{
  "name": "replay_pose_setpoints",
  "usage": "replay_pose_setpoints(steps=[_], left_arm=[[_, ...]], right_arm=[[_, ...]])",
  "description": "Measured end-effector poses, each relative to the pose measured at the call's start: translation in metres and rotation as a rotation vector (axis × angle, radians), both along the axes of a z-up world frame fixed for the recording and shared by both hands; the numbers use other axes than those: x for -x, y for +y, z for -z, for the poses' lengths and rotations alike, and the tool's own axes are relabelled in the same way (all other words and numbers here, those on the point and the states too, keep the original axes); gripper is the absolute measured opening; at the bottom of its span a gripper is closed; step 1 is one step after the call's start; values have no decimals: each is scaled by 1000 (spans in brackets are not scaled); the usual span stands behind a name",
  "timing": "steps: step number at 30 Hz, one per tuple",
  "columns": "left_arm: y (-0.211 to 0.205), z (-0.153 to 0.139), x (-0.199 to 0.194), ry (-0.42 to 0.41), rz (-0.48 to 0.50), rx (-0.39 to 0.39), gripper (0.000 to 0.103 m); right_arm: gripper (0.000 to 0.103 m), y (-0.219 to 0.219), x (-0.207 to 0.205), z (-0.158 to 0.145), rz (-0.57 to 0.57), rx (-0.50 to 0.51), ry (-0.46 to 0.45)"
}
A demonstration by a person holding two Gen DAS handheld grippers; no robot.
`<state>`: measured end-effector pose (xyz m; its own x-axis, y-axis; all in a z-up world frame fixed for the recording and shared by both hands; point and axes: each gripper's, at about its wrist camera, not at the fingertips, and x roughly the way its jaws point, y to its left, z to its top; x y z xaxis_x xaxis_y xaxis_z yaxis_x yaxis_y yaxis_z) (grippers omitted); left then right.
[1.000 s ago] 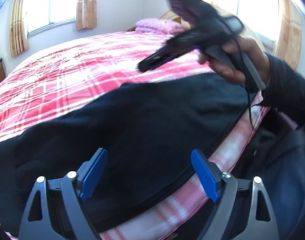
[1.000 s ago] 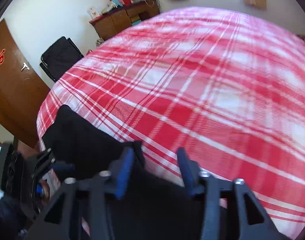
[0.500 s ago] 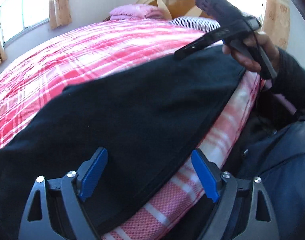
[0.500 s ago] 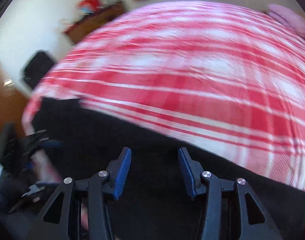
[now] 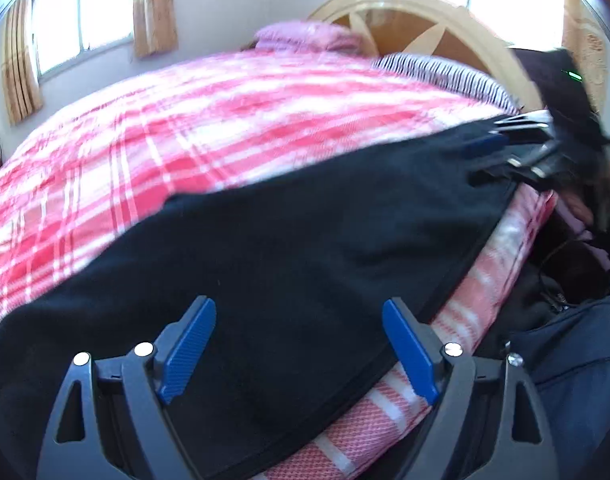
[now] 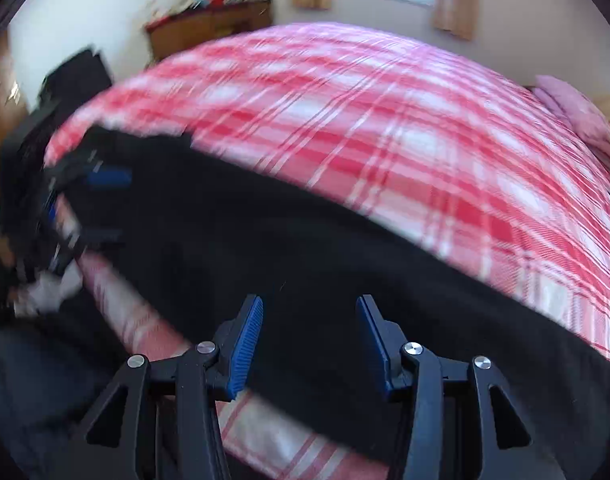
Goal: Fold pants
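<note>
The black pants lie flat along the near edge of the bed, also in the right wrist view. My left gripper is open, its blue pads over one end of the pants near the bed edge. My right gripper is open over the other end. In the left wrist view the right gripper shows at the far end of the pants, low on the cloth. In the right wrist view the left gripper shows blurred at the far left end.
The red and white plaid bedspread covers the bed. A pink pillow and a striped pillow lie by the wooden headboard. A wooden dresser and a dark chair stand beyond the foot. My dark clothes are beside the bed edge.
Both grippers have swung apart toward opposite ends of the pants. The right gripper has dropped from above the bed down onto the far end of the cloth. Both stay open.
</note>
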<state>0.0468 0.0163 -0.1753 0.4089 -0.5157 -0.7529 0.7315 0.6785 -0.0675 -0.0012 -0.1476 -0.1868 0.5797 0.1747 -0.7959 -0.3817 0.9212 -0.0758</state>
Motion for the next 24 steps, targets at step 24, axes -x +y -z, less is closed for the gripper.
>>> replay_pose_setpoints(steps=[24], left_arm=[[224,-6,-81,-19,-760,86,88]], right_arm=[[51,16,11,14,6,48,-91]])
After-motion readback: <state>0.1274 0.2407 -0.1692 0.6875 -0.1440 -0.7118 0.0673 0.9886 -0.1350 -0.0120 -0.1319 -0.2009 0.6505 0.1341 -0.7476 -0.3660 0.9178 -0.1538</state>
